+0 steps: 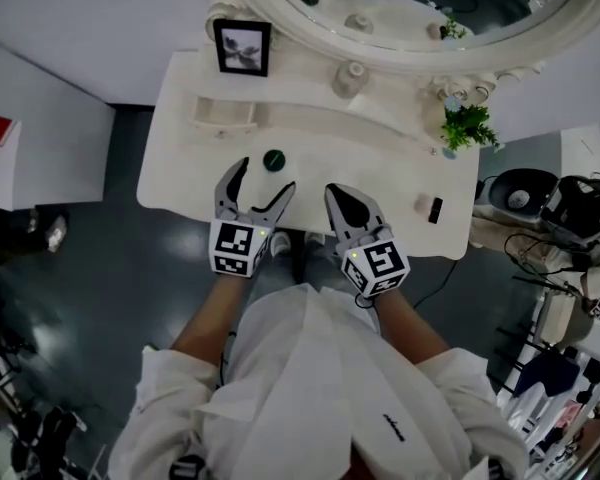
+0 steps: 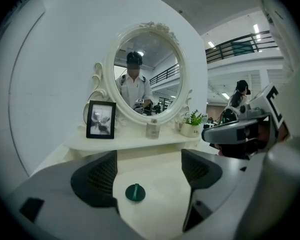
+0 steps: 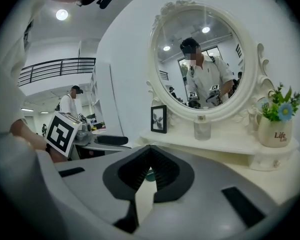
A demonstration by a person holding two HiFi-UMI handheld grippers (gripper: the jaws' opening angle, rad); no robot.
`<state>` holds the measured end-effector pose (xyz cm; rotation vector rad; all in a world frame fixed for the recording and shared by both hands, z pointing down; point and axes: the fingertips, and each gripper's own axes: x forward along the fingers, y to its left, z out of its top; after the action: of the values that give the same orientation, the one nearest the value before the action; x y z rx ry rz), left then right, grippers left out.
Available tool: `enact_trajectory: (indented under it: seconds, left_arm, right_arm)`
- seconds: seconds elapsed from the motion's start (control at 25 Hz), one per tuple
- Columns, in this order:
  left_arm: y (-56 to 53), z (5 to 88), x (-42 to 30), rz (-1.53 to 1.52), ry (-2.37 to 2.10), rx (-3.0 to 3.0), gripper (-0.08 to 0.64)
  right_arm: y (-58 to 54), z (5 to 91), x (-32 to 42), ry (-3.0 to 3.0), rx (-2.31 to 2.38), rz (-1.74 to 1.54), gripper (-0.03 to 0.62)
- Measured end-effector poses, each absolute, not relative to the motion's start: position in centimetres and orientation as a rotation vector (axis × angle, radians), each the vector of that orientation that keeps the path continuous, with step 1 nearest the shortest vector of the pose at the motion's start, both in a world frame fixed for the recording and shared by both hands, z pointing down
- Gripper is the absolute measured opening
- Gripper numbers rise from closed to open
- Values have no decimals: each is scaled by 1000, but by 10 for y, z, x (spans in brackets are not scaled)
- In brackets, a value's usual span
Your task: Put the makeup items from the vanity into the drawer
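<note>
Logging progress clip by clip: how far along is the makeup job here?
Nothing looks done yet: no open drawer shows. In hand: the left gripper is open, pointed at the green round item lying on the vanity top, not gripping it; the right gripper is shut, empty. Left: that item, the small piece near the vanity's right edge, and opening the drawer.

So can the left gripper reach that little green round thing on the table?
Probably yes. The left gripper is open, and the green round thing lies flat on the bare vanity top just ahead of its jaws, with nothing between them.
</note>
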<state>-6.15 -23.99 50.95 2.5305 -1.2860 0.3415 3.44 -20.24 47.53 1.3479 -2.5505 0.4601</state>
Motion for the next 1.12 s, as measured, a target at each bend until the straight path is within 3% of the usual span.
enact_trajectory:
  seconds: [1.12]
  left_arm:
    - [-290, 646, -38, 689, -1261, 2298, 403]
  right_arm:
    - [-267, 602, 18, -2444, 1174, 650, 18]
